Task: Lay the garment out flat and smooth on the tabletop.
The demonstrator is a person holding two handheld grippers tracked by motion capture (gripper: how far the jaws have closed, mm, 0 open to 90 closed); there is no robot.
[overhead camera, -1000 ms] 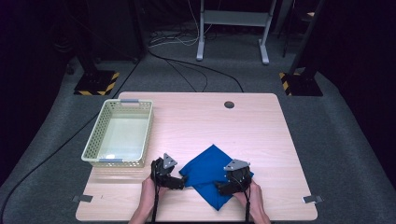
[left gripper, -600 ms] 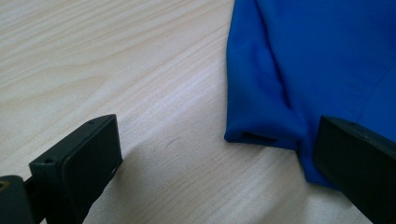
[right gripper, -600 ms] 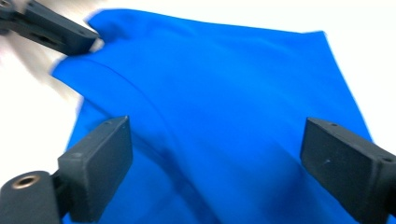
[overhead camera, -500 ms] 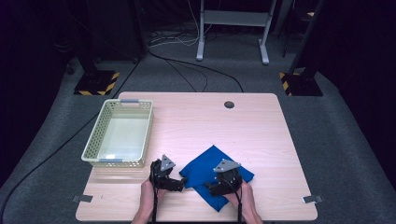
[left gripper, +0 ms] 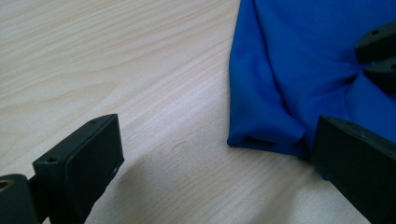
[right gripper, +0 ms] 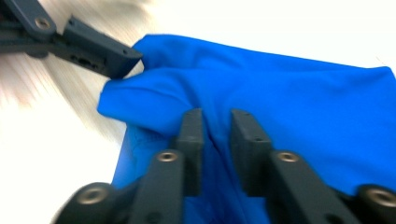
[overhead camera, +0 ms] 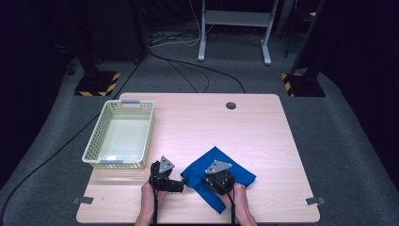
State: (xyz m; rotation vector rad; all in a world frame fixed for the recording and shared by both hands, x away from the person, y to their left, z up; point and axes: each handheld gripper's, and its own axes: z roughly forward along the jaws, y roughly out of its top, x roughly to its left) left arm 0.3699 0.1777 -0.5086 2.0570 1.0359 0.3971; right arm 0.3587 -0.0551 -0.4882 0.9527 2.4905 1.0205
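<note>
A blue cloth (overhead camera: 237, 172) lies bunched on the wooden table (overhead camera: 211, 122) near its front edge. My right gripper (overhead camera: 208, 181) sits on the cloth's left part. Its jaws have just been closing, and in the right gripper view they (right gripper: 217, 122) pinch a raised fold of the cloth (right gripper: 289, 93). My left gripper (overhead camera: 181, 186) rests at the cloth's left corner with its jaws wide apart (left gripper: 215, 140). One jaw touches the rolled edge of the cloth (left gripper: 303, 60), the other lies on bare wood. The right gripper's tips (left gripper: 378, 56) show beyond it.
A pale perforated basket (overhead camera: 94, 141), empty, stands on the table's left side. A round cable hole (overhead camera: 230, 105) sits near the far edge. Dark floor with cables and stand legs surrounds the table. A person's hands hold both grippers at the front edge.
The right gripper moved left across the cloth and its jaws closed on a fold, bunching the cloth toward the left gripper. The left gripper kept its place.
</note>
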